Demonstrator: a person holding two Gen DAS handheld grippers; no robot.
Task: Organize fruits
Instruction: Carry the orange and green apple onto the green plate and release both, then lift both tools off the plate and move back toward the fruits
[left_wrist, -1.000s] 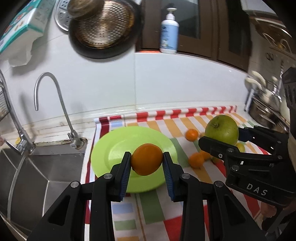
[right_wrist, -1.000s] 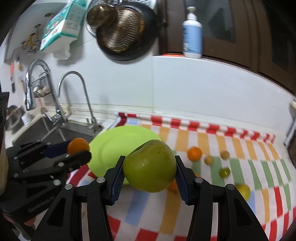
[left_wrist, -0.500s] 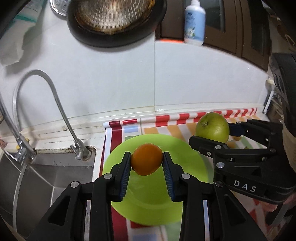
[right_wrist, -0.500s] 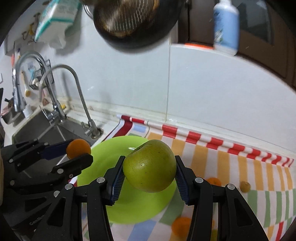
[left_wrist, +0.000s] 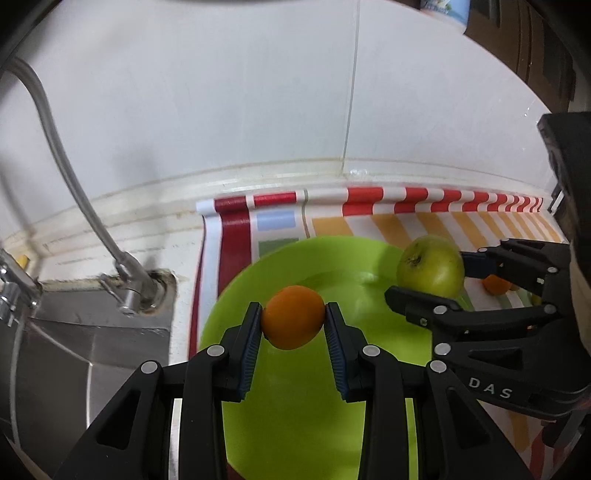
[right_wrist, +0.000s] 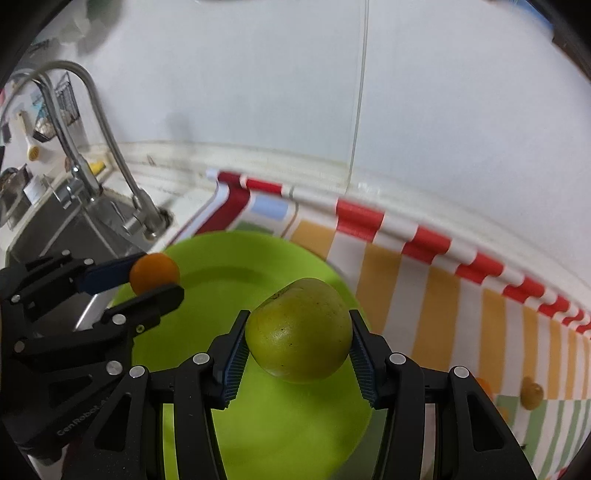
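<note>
Clearly, "DAS" marks the right hand-held gripper (left_wrist: 448, 284) clamping the green apple (left_wrist: 430, 266).

Bright even light, fisheye warping, blurred edges

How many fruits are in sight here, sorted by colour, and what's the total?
Green: 1, the green fruit in the right gripper.
Orange: 2, the held orange in the left gripper and a small orange fruit on the striped cloth.
Yellow: 1, the yellow fruit on the cloth.
Total: 4 in view; the grippers may hide more.
</note>
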